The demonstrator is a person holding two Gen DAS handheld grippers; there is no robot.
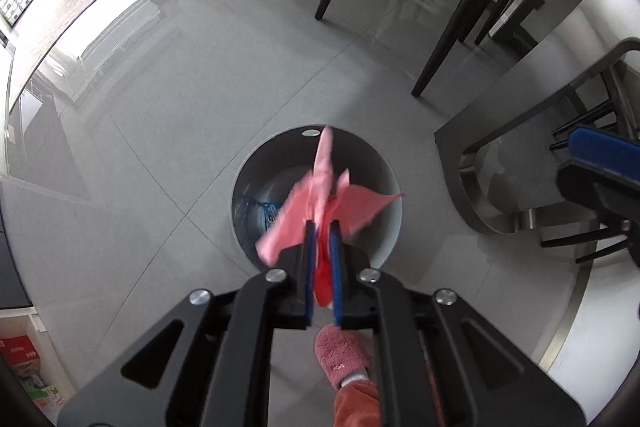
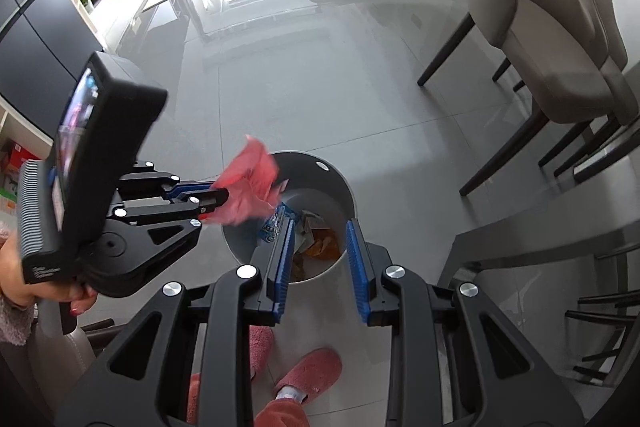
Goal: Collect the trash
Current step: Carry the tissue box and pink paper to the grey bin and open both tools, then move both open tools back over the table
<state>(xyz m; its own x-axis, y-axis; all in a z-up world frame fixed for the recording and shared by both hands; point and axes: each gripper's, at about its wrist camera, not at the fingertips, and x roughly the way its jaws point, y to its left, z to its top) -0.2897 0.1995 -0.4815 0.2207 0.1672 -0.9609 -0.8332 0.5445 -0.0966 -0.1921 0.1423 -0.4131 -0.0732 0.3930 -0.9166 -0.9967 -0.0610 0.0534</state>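
Round grey bin [image 2: 348, 195] on the floor [image 2: 320, 67], holding a blue wrapper [image 2: 276, 223] and orange scraps [image 2: 324, 247]. Left gripper [image 1: 322, 227] fingers pinching pink wrapper [image 1: 320, 195] above the bin. Right gripper [image 2: 320, 247] fingers spread, empty, over the rim.

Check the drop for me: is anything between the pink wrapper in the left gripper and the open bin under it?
Nothing visible blocks it. The pink wrapper sits between the left gripper's pads, directly above the bin, whose mouth is open with no lid. The right gripper is empty and leaves the left gripper's side of the bin mouth free.
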